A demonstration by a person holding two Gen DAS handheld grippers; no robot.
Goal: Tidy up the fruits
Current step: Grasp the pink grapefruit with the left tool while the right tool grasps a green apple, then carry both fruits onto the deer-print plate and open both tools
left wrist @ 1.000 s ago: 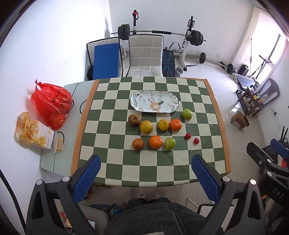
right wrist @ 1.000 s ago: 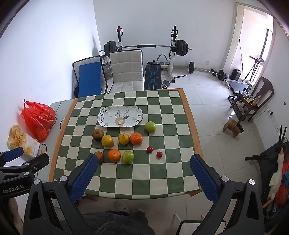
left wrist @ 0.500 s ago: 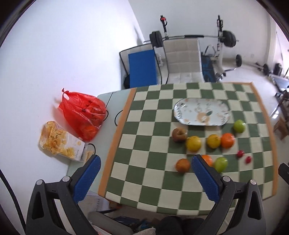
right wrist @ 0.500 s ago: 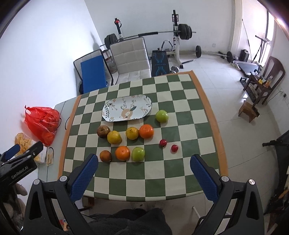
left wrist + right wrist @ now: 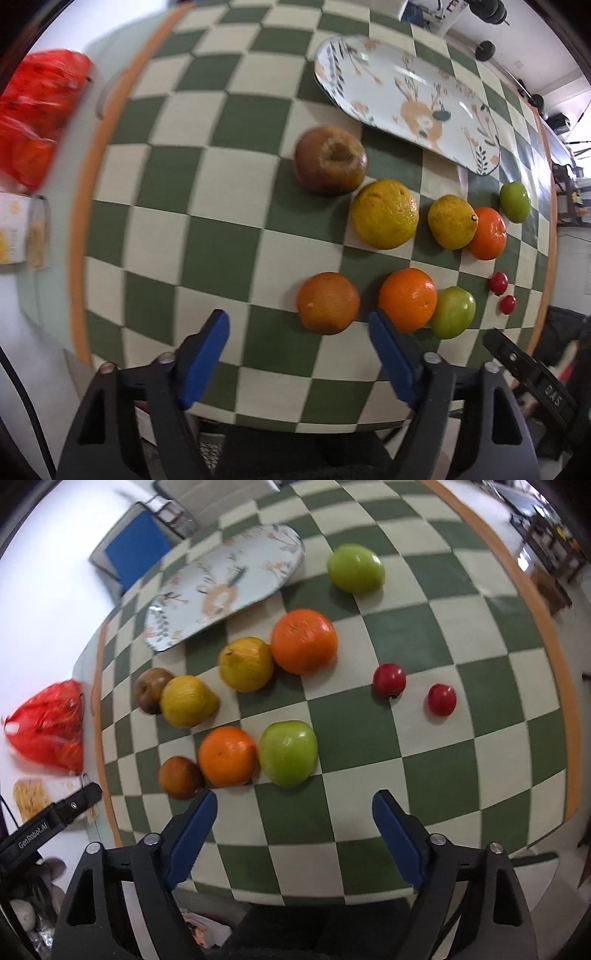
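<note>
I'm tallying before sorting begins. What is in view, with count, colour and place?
plate: one, white patterned, empty, far side of cloth
apple: one, brownish, beside plate
yellow citrus: two, middle row
oranges: three, one middle row, two near row
green fruits: two, one near row, one by plate
small red fruits: two, right of the rows
bag: one, red, off the cloth
left tool: blue pads, closing, nothing between
right tool: blue pads, closing, nothing between

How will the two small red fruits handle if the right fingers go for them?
The two small red fruits look round and glossy, so probably prone to rolling and slipping. They are tiny against the closing right gripper, so easy to miss; likely soft, so squeeze lightly.
</note>
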